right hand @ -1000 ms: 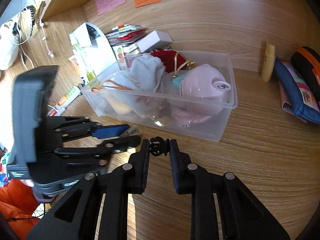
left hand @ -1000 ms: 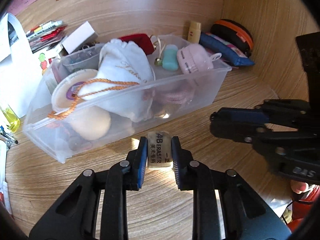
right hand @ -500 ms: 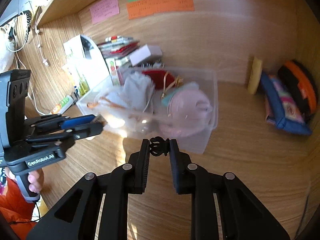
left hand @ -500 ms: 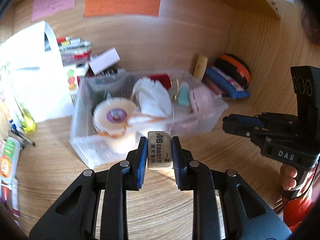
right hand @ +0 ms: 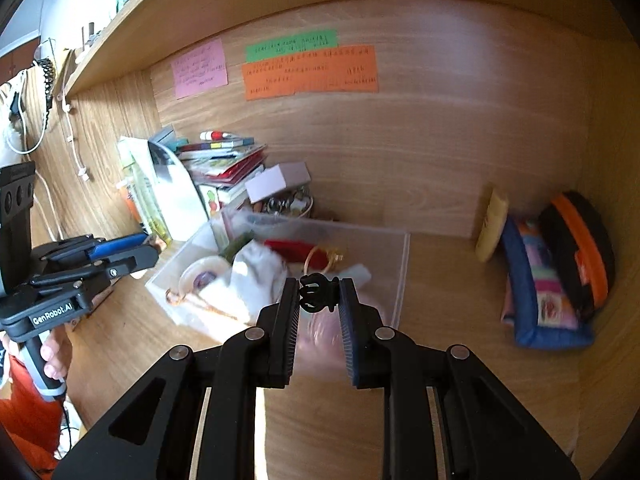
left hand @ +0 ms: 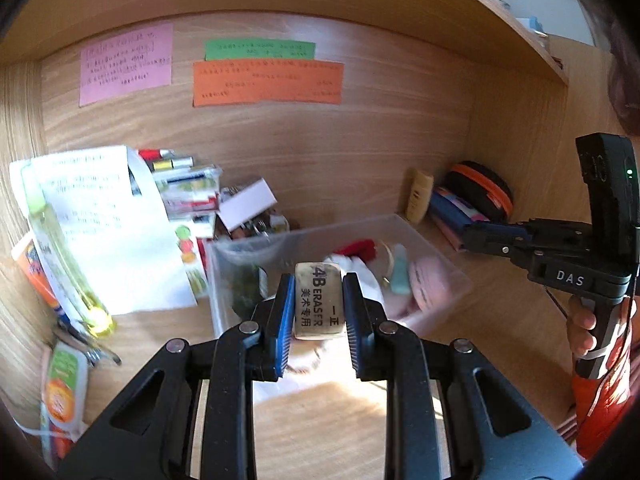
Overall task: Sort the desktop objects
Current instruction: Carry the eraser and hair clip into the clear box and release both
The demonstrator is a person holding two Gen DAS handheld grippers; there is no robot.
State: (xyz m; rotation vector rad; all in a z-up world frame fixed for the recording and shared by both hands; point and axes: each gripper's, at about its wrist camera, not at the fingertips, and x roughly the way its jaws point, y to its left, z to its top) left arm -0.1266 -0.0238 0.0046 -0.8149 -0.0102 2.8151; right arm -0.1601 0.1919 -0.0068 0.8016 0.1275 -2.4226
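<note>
My left gripper [left hand: 318,300] is shut on a beige eraser [left hand: 319,300] printed "4B ERASER", held in the air in front of the clear plastic bin [left hand: 436,252]. My right gripper [right hand: 319,296] is shut on a small black hair claw clip [right hand: 316,293], also lifted, above the near side of the same bin [right hand: 402,272]. The bin holds a white drawstring pouch [right hand: 256,276], a tape roll [right hand: 204,276], a red item [right hand: 290,247] and a pink round case [left hand: 428,284]. Each gripper shows at the edge of the other's view, the right gripper [left hand: 480,236] and the left gripper [right hand: 132,250].
A stack of papers, cards and a white box [right hand: 280,180] stands behind the bin at the left. A pencil pouch [right hand: 540,292], an orange-edged black case [right hand: 580,256] and a yellow tube [right hand: 492,228] lie at the right wall. Sticky notes [left hand: 268,82] hang on the back panel under a shelf.
Both grippers have risen and tipped upward with their objects still held. The bin now sits lower and farther in both views, and the back panel with the notes and the shelf has come into sight.
</note>
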